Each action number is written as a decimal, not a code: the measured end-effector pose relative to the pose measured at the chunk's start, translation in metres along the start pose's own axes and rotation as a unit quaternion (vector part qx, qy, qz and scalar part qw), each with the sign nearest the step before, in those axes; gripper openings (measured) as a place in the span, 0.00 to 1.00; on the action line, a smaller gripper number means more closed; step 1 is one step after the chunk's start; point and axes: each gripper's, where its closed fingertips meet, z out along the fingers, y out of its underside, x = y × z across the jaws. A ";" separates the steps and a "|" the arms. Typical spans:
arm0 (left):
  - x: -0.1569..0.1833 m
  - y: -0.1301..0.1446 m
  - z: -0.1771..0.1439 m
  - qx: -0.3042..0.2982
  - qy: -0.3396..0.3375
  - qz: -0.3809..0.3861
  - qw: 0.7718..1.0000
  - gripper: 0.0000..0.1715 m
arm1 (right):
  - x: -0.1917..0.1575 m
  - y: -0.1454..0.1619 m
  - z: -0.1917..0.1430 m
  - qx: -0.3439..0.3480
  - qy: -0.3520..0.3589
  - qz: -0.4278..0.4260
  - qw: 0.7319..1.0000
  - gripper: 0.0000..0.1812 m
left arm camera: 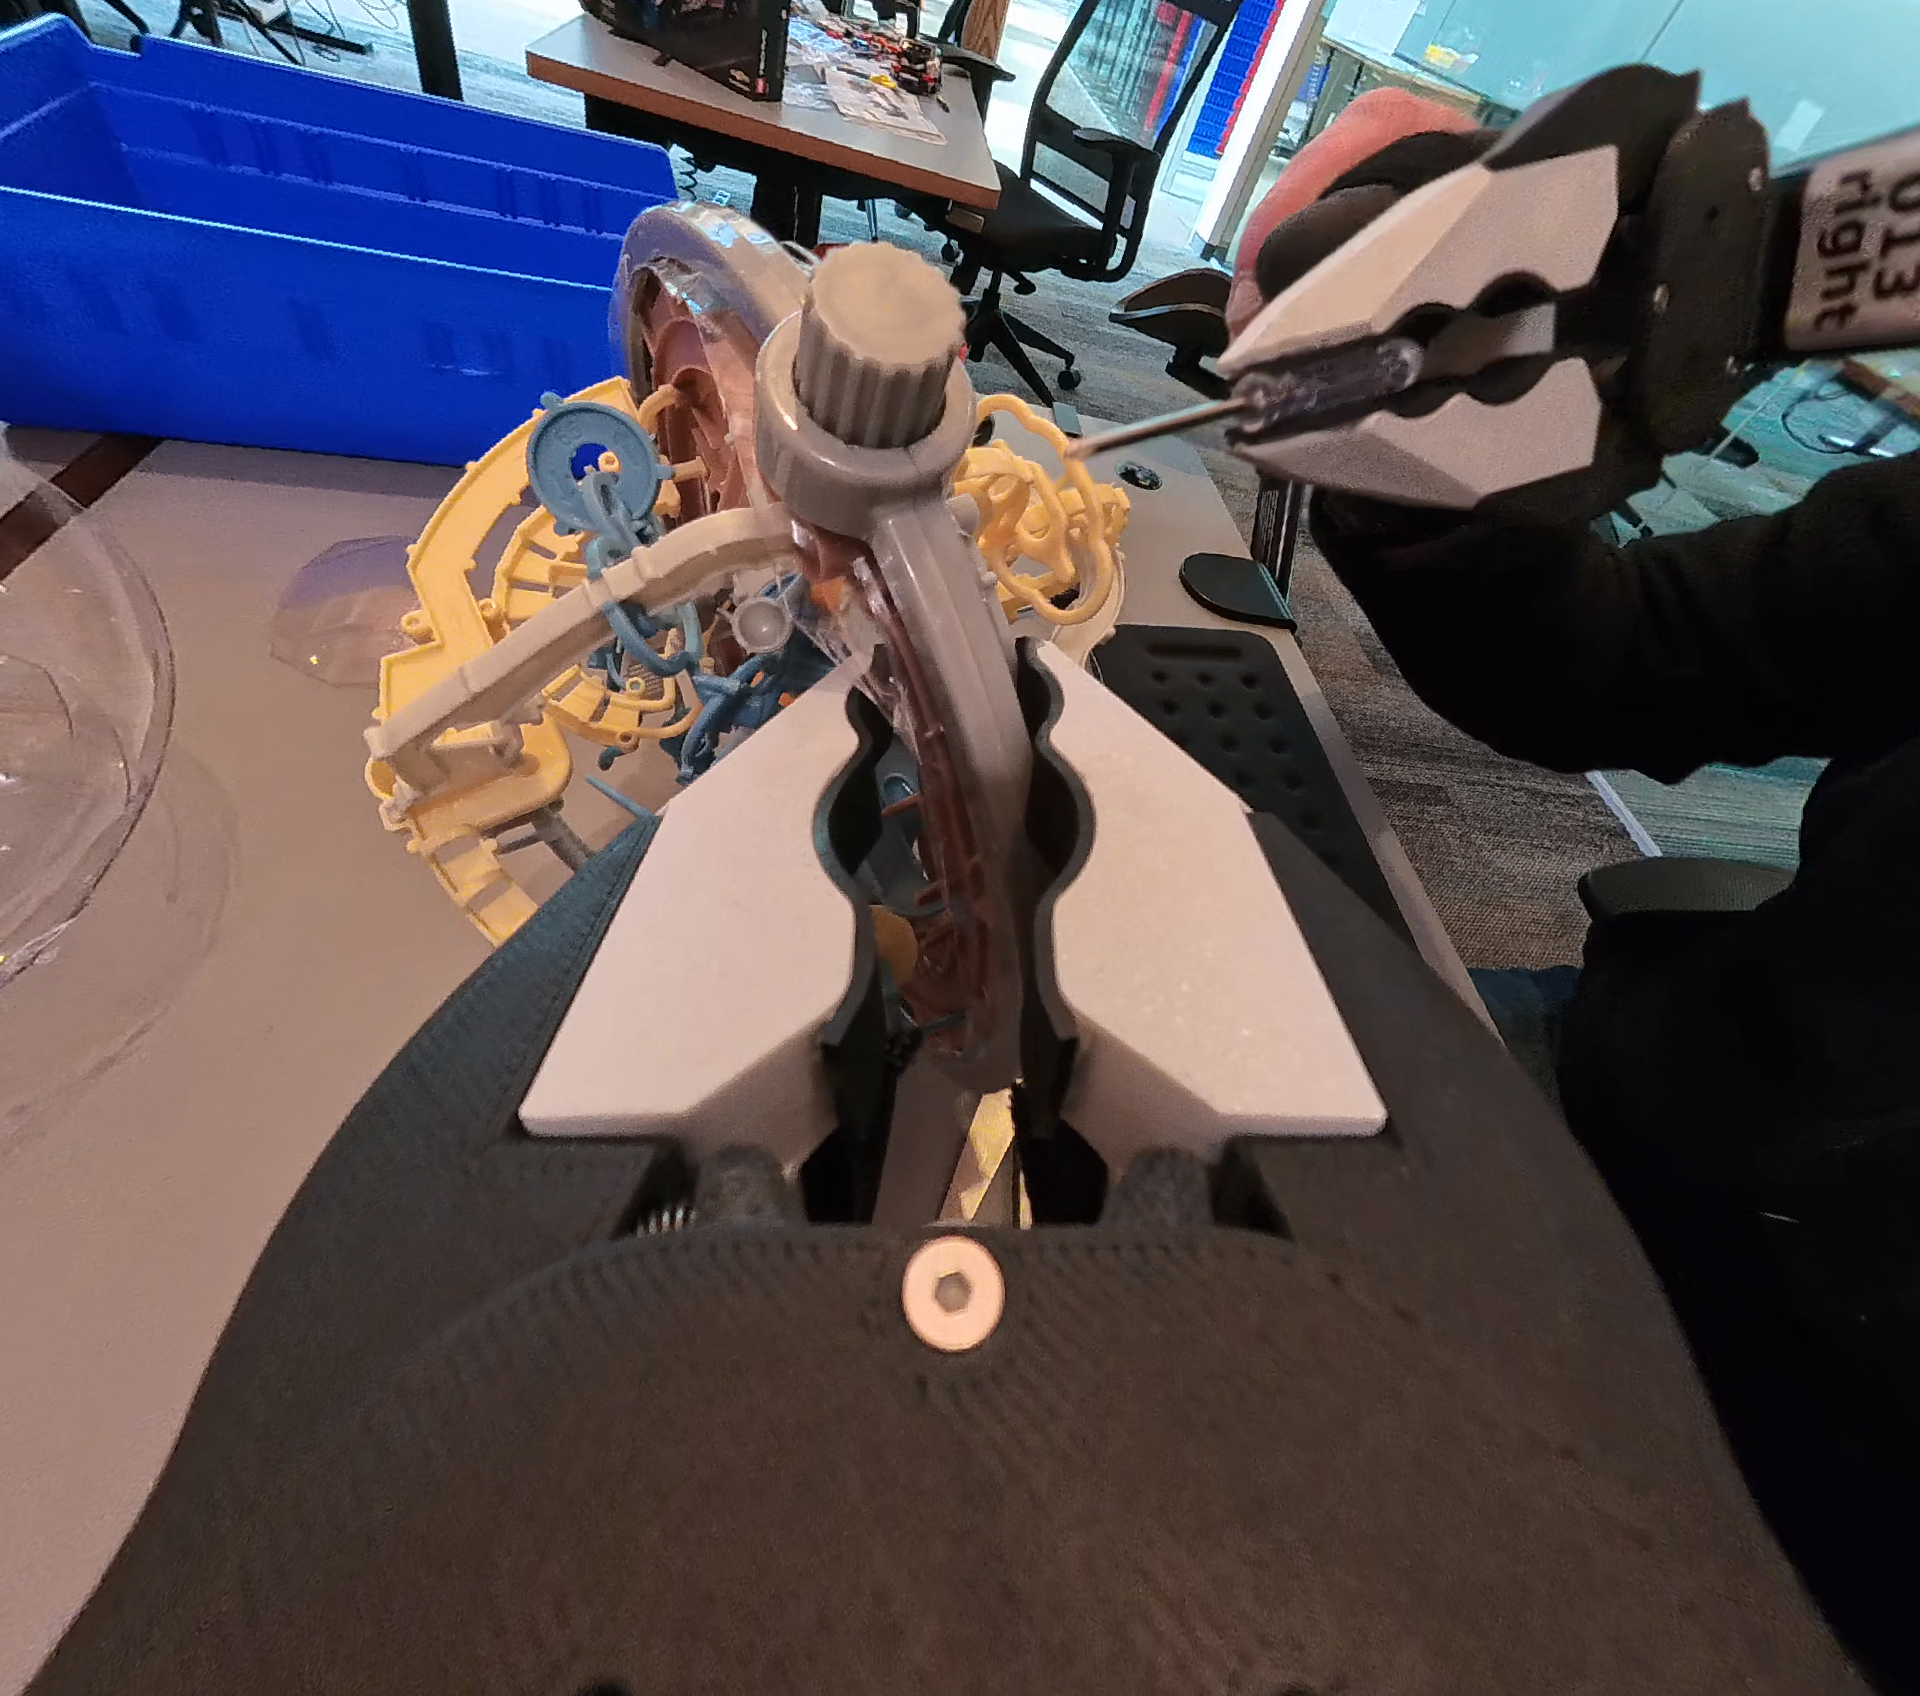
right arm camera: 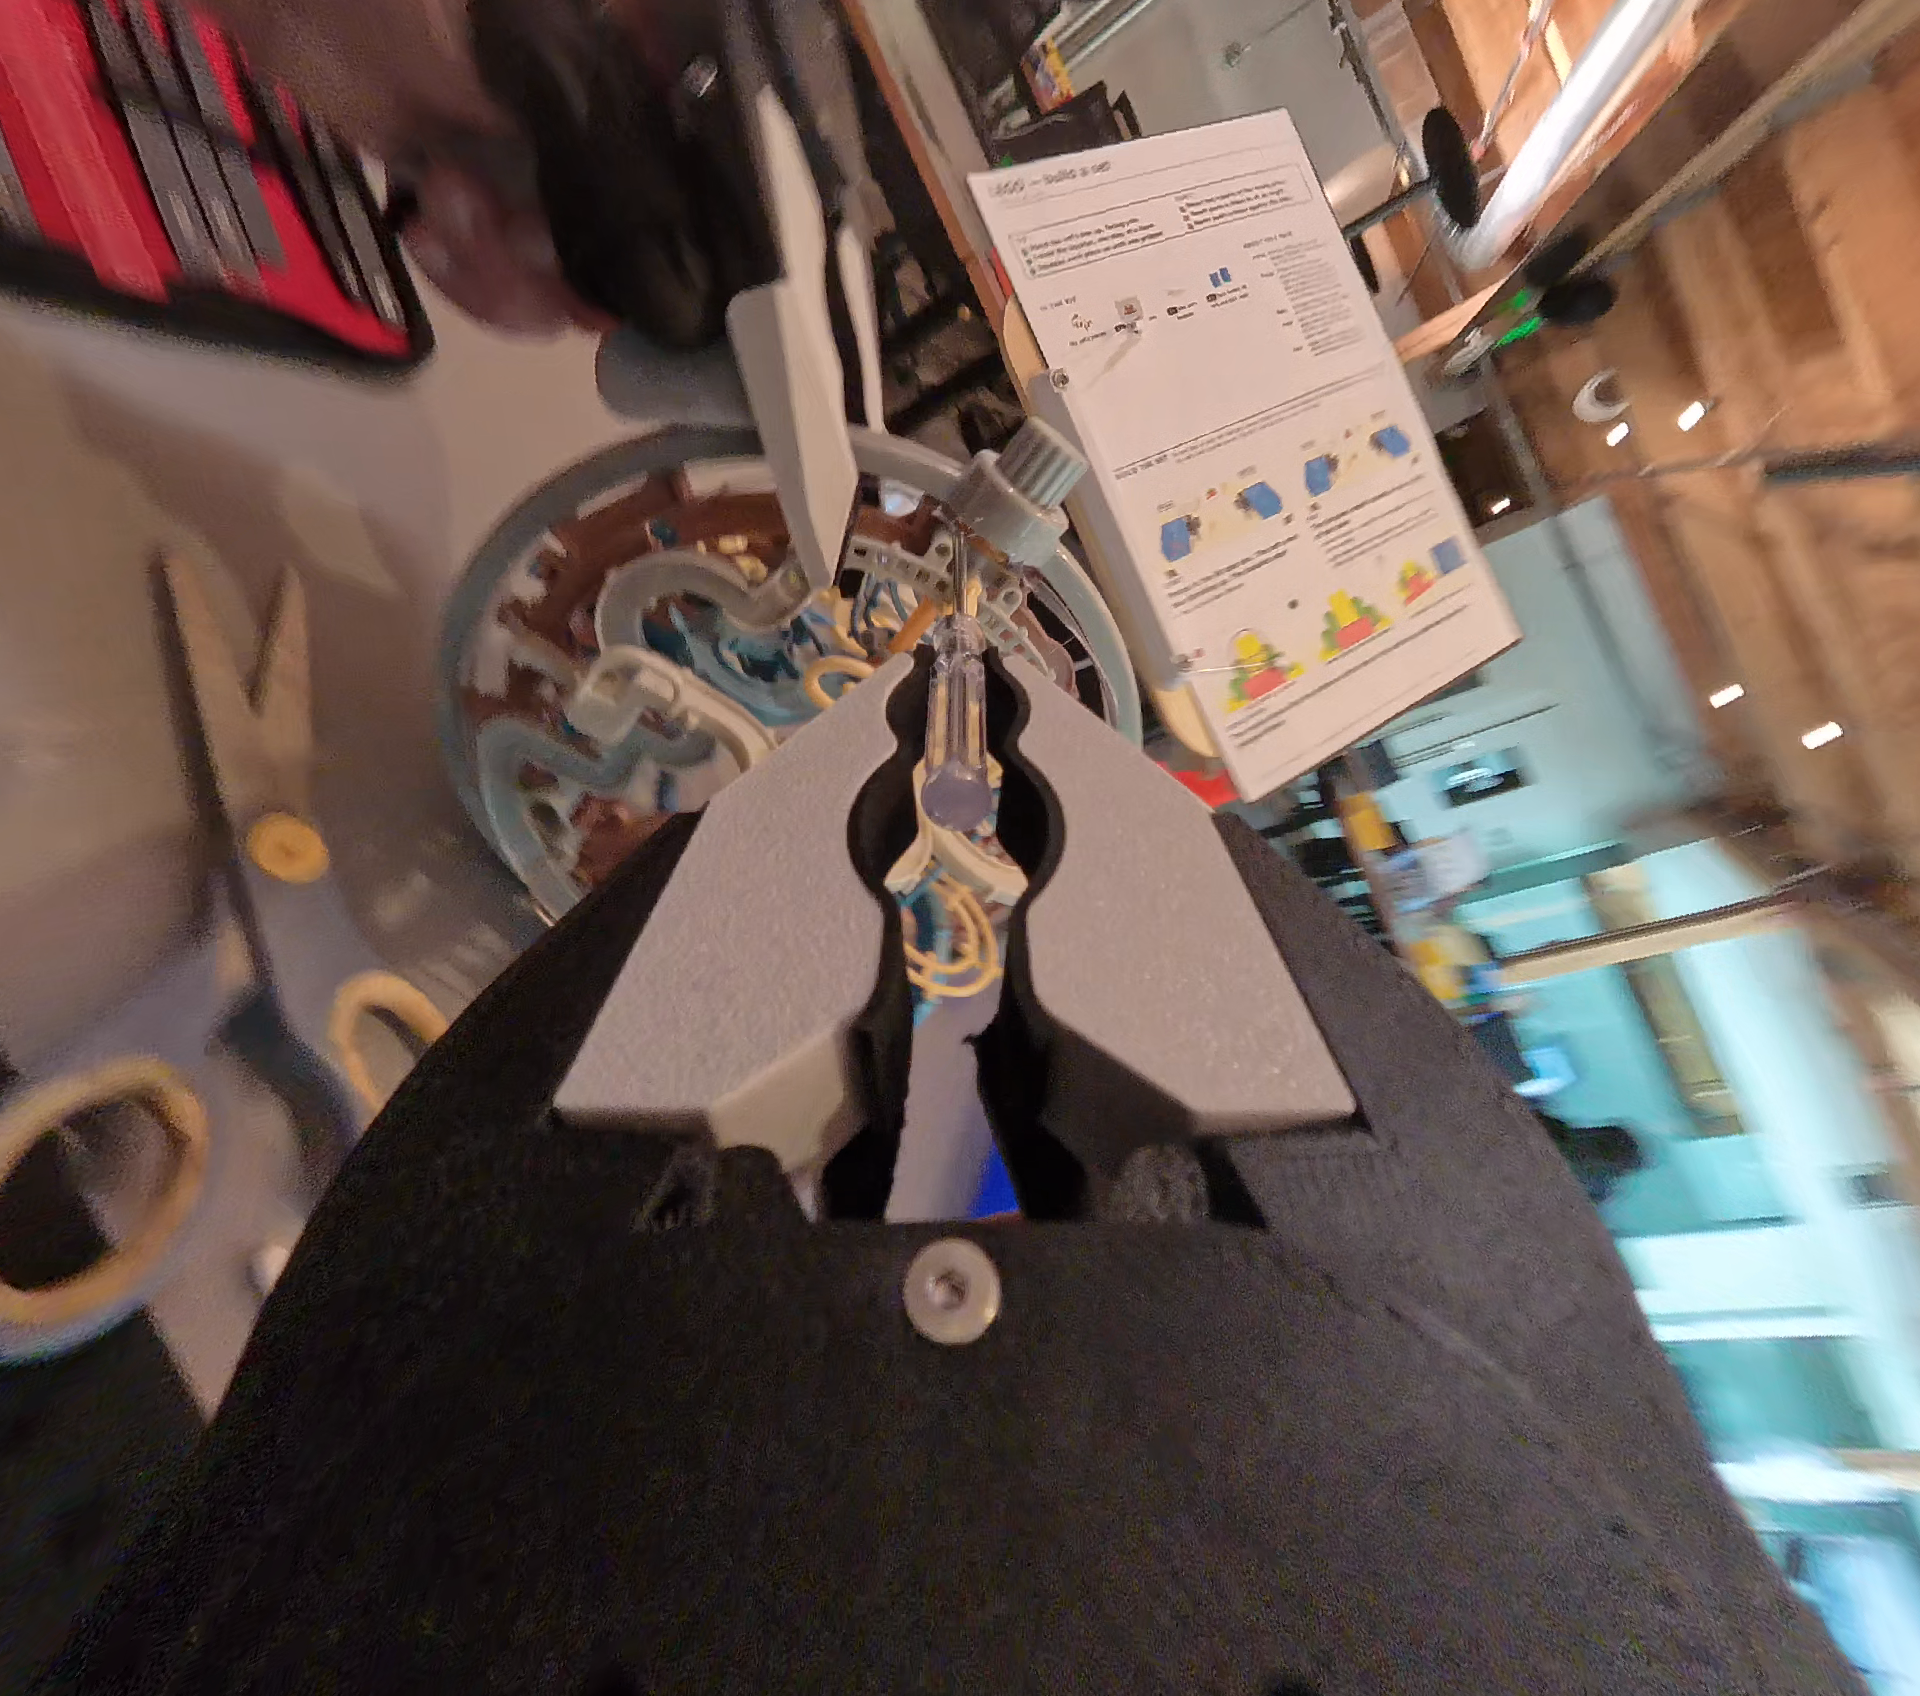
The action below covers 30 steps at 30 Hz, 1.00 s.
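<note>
A marble-maze core of yellow (left arm camera: 488,607), blue and brown plastic tracks stands on the table, framed by a grey ring (left arm camera: 935,566) with a ribbed grey knob (left arm camera: 878,342) on top. My left gripper (left arm camera: 951,690) is shut on the grey ring and holds the maze upright. My right gripper (left arm camera: 1242,405) comes in from the upper right, shut on a small clear-handled screwdriver (left arm camera: 1320,389). Its metal tip sits just right of the knob's collar. In the right wrist view my right gripper (right arm camera: 948,670) holds the screwdriver (right arm camera: 951,732), pointing under the knob (right arm camera: 1023,483). The left gripper (right arm camera: 821,503) clamps the ring there.
A blue bin (left arm camera: 260,244) stands behind the maze at left. A clear dome half (left arm camera: 62,711) lies at the table's left edge. An instruction sheet on a stand (right arm camera: 1226,451), a red tool case (right arm camera: 156,171) and scissors (right arm camera: 239,711) surround the maze. An office chair (left arm camera: 1101,119) stands beyond. Tip to tip, the grippers are about 7 cm apart.
</note>
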 end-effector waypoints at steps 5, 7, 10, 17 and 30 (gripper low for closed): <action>0.003 -0.001 0.004 -0.009 -0.014 0.012 1.000 0.13 | -0.003 0.008 0.001 0.022 -0.025 0.173 0.984 0.04; 0.002 -0.001 0.005 -0.011 -0.024 0.016 1.000 0.13 | -0.006 0.012 0.003 0.026 -0.030 0.218 0.975 0.04; 0.003 -0.001 0.006 -0.015 -0.031 0.024 0.999 0.13 | -0.008 0.015 0.004 0.035 -0.037 0.263 0.964 0.04; 0.004 -0.001 0.009 -0.022 -0.047 0.037 0.998 0.13 | -0.009 0.015 0.004 0.045 -0.036 0.298 0.953 0.04; 0.005 -0.001 0.014 -0.030 -0.071 0.058 0.995 0.13 | -0.005 0.021 0.003 0.038 -0.032 0.321 0.946 0.04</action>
